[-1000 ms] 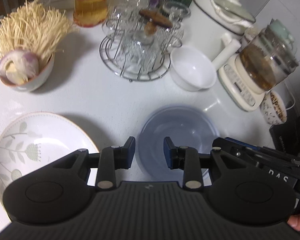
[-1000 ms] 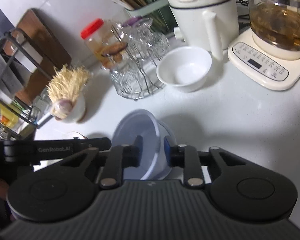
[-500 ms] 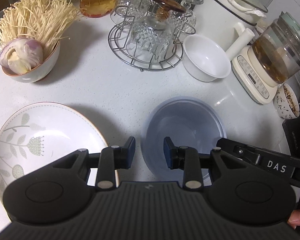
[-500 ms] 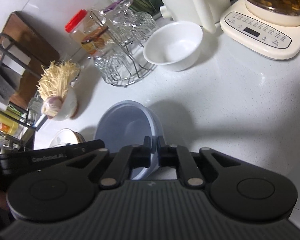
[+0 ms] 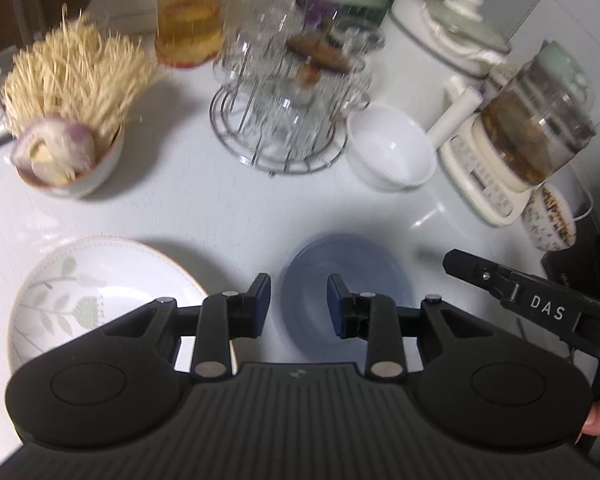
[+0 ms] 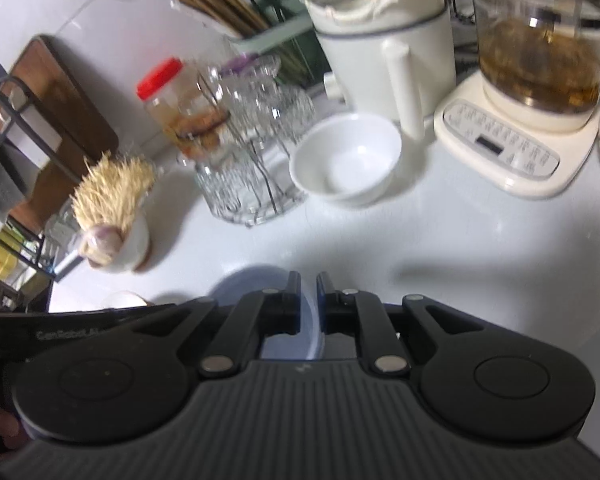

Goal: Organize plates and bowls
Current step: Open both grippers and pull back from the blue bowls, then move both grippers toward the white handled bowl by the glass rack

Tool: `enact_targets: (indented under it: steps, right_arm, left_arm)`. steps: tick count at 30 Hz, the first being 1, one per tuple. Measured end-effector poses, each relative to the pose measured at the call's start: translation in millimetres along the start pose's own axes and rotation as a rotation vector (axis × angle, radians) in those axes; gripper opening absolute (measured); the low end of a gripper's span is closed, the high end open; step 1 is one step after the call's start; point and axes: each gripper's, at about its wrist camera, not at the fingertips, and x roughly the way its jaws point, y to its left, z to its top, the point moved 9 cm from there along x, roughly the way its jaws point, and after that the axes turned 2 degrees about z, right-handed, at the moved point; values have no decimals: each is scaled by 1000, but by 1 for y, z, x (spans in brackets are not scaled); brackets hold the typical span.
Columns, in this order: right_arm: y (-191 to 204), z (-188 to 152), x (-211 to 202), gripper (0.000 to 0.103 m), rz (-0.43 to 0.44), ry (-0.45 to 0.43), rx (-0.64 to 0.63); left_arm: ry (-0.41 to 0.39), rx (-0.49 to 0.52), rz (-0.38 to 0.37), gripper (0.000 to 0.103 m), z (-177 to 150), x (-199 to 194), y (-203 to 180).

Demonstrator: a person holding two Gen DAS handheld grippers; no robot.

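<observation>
Here we held both tools over the white desk [image 5: 204, 200], which was crowded along its far edge. Our right gripper [image 6: 308, 300] had its jaws drawn together on the thin rim of the translucent blue bowl [image 5: 346, 276], the edge of the bowl showing in the narrow slit between the pads, and those jaws had only just finished closing. Our left gripper [image 5: 296, 300] stood with its jaws apart and nothing between them, poised above the near part of the desk with the blue bowl just beyond and under its right finger. To the left of that bowl, near the desk's front edge, lay the leaf-patterned white plate [image 5: 92, 292], flat and partly hidden behind the left tool. Farther back, towards the desk's far right, the empty white bowl [image 6: 346, 158] sat upright just beside the wire rack of upturned glasses [image 5: 280, 120] and close to the white pot with a handle [image 6: 384, 56]. At the far left a small bowl holding enoki mushrooms [image 5: 74, 80] and an onion stood alone, with a red-lidded jar [image 6: 180, 108] behind the rack. On the right edge stood the glass kettle on its cream base [image 6: 536, 60], and a small speckled bowl [image 5: 548, 220] just beside it.
</observation>
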Motion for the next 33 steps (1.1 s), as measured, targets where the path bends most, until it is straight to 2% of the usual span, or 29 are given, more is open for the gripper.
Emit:
enact_targets:
  steps: [9,11,13,14,25,33]
  right_arm:
    - [18,26,-52,13,-32,-148,-38]
    - [19,30,-60,19,-38,-170,-42]
    - [20,33,-68,39,-37,-193,-37]
    - [21,34,-72,41,-33,-205,-28]
    - [29,34,-94,41,-79,-272,-37]
    - [25,30,-106,41,-137,-301,-13]
  left_arm:
    - [-128,74,-65,36,34,-54,-25]
    - [-145,97,-82,36,38,-62,-32]
    - [-158,116,-90,36,40,-67,-36]
    - [-158,124,-94,36,40,-68,-37]
    - [-182,192,-147,36,32,-83,-48]
    - [-231,246,-188,36,33,-99,-59]
